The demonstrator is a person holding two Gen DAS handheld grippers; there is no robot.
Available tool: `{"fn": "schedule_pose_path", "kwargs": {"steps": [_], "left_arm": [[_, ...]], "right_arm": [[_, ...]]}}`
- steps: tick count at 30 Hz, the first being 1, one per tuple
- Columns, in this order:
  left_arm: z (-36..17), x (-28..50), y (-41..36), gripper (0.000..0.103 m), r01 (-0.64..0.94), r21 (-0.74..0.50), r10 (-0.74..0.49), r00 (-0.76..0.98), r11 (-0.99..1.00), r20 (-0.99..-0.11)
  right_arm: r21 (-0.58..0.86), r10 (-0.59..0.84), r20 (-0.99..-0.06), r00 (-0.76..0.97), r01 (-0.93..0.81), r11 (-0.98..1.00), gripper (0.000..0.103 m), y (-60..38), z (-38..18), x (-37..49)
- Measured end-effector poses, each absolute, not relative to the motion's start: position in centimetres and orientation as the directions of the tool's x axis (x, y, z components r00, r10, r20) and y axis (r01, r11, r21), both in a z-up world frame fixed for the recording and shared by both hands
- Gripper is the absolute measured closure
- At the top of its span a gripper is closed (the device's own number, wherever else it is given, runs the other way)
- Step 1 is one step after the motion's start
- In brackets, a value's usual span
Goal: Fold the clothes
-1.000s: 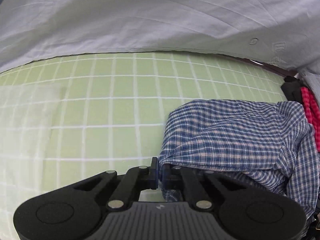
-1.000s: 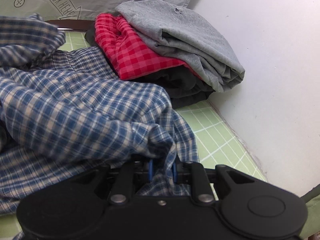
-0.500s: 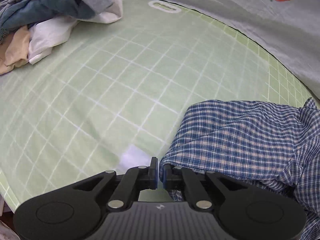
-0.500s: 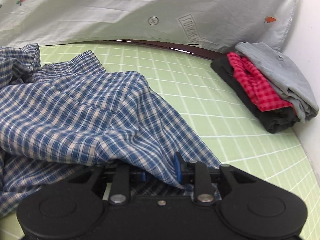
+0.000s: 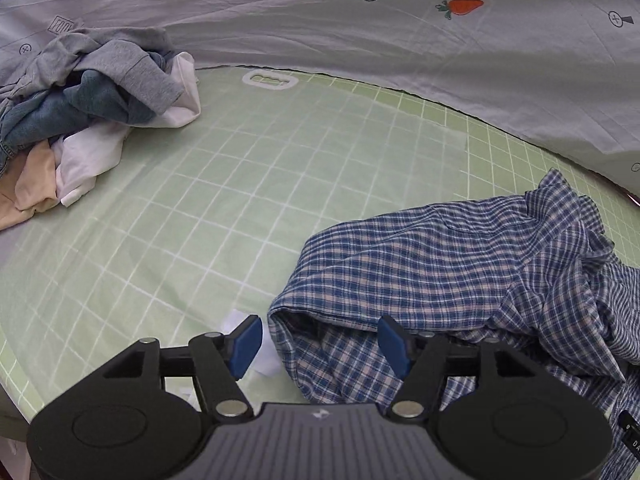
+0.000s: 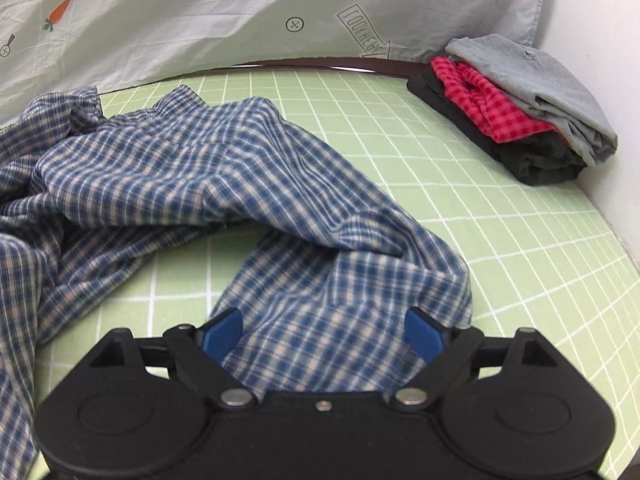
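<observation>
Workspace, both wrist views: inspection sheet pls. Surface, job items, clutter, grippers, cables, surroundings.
Surface: green grid mat, flat; small white scraps beside the left gripper.
Job's things: blue plaid shirt lying crumpled and unfolded on the mat; folded stack of grey, red check and dark garments at the far right corner.
Clutter: unfolded pile of grey, denim, white and beige clothes at the far left.
Grippers: left gripper open, shirt edge between the fingers, not pinched; right gripper open, shirt cloth draped between the fingers.
Cables: nothing seen.
Surroundings: pale printed sheet behind the mat; white wall on the right.
</observation>
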State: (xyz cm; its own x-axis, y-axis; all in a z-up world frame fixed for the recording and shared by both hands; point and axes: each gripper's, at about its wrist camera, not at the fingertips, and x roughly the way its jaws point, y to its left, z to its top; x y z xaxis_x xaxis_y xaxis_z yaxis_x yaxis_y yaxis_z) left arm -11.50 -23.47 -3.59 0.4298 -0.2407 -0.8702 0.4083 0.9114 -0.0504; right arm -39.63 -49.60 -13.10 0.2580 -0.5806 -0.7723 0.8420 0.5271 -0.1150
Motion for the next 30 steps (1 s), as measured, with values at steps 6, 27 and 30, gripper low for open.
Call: {"fn": "schedule_pose_path", "kwargs": {"steps": [6, 27, 30], "left_arm": [[-2.8, -14.4, -26.4, 0.038, 0.446, -0.106, -0.305, 0.404, 0.889, -0.862], [-4.3, -19.7, -39.0, 0.035, 0.526, -0.2, -0.395, 0.288, 0.827, -0.872], [-5.5, -19.6, -39.8, 0.073, 0.542, -0.13, -0.34, 0.307, 0.83, -0.889]], "right_arm": [[-0.094, -0.557, -0.788, 0.262, 0.843, 0.53, 0.005, -51.0, -13.3, -42.2], [-0.037, -0.502, -0.8, 0.327, 0.809, 0.586, 0.016, -59.6, -13.8, -46.3], [-0.045, -0.509, -0.794, 0.332, 0.804, 0.594, 0.016, -59.9, -13.9, -46.2]]}}
